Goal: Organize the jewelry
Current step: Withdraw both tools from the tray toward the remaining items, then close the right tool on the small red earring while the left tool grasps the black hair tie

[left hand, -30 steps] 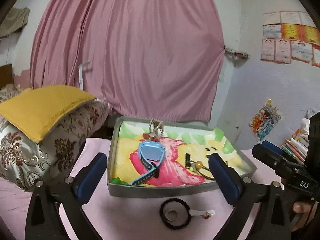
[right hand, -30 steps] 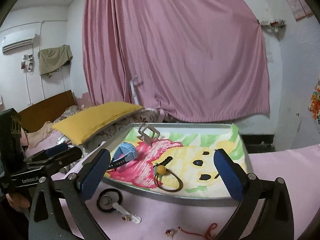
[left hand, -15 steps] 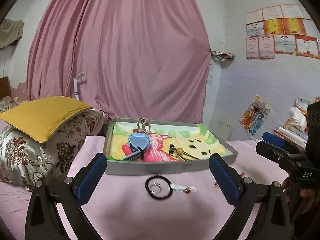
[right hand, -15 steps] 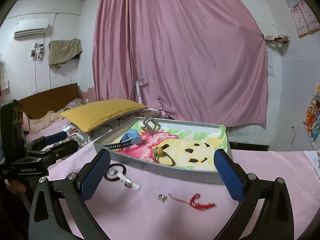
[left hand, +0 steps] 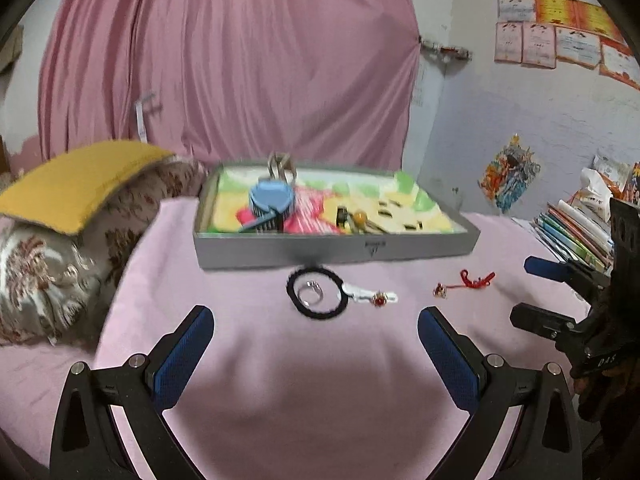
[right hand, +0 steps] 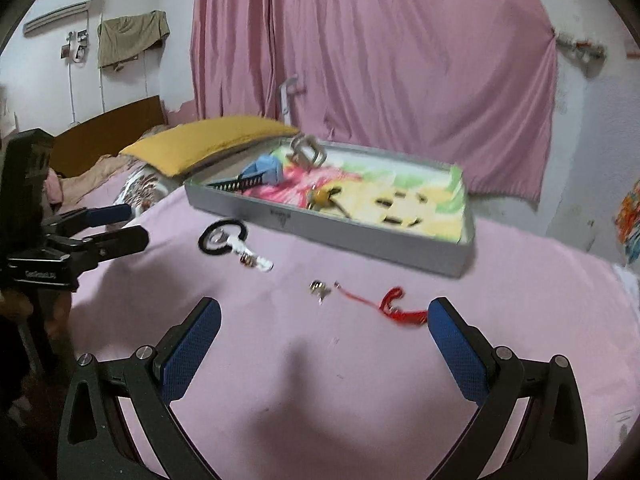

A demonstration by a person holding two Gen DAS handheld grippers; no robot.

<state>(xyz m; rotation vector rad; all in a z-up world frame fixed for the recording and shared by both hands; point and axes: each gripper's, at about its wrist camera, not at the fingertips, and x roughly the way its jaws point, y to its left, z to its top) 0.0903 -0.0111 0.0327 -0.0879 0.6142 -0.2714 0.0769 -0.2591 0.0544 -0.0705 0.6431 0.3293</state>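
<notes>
A grey tray (left hand: 424, 248) (right hand: 360, 236) with a cartoon lining stands on the pink cloth and holds a blue watch (left hand: 270, 200) (right hand: 264, 170), a metal clip (left hand: 282, 164) (right hand: 308, 152) and an amber-bead bracelet (left hand: 360, 216) (right hand: 322, 198). In front of it lie a black hair tie (left hand: 316, 294) (right hand: 220, 236) around a silver ring (left hand: 310, 294), a white hairpin with a red stone (left hand: 370, 296) (right hand: 252, 258), a small earring (left hand: 439, 290) (right hand: 319, 288) and a red cord (left hand: 476, 278) (right hand: 394, 306). My left gripper (left hand: 316, 340) and right gripper (right hand: 320, 340) hang open and empty short of these pieces.
A yellow cushion (left hand: 68, 184) on a floral pillow (left hand: 44, 272) lies left of the tray. Stacked books (left hand: 576, 232) sit at the right edge. A pink curtain (left hand: 224, 60) hangs behind. A hand holds the other gripper at each view's side.
Both grippers have pulled back from the tray and tilted down, so the loose pieces on the cloth now lie ahead of the fingers. Nothing was picked up.
</notes>
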